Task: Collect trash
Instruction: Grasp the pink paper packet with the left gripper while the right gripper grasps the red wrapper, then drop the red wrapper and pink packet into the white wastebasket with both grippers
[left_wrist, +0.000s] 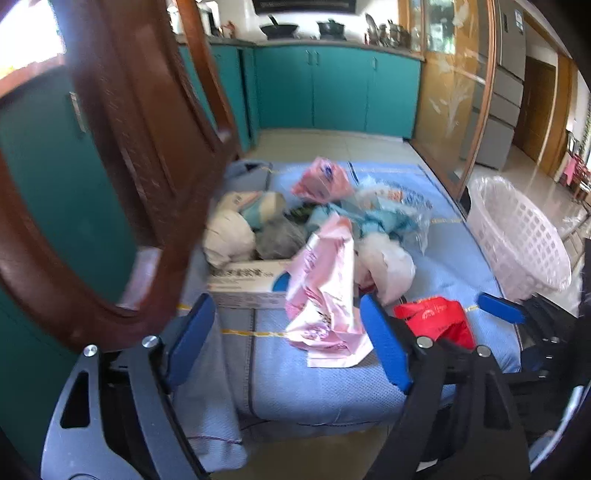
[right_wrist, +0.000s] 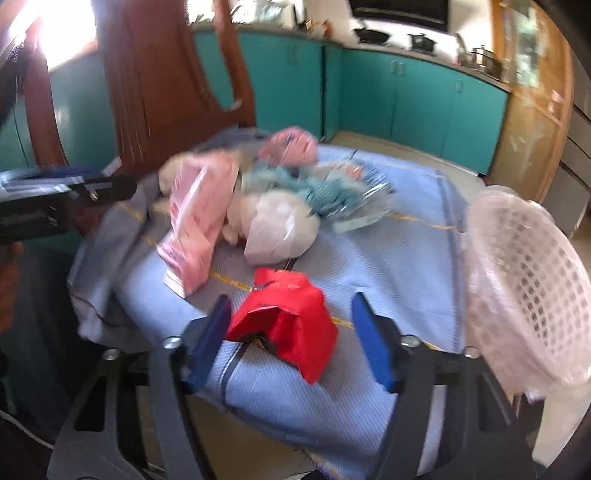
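A pile of trash lies on a blue cloth (left_wrist: 325, 380) over a low table: a pink plastic bag (left_wrist: 325, 295), a red bag (left_wrist: 436, 317), a white crumpled bag (left_wrist: 388, 266), a white box (left_wrist: 243, 284) and light blue wrappers (left_wrist: 373, 218). My left gripper (left_wrist: 288, 339) is open, its blue fingers on either side of the pink bag's near end. My right gripper (right_wrist: 291, 339) is open with the red bag (right_wrist: 288, 328) between its fingers, untouched. The pink bag (right_wrist: 199, 221) and the white bag (right_wrist: 280, 229) lie beyond it.
A white lattice basket lined with clear plastic (left_wrist: 517, 232) stands at the table's right edge; it also shows in the right wrist view (right_wrist: 524, 284). A brown wooden chair back (left_wrist: 122, 147) rises at the left. Teal kitchen cabinets (left_wrist: 332, 88) stand behind.
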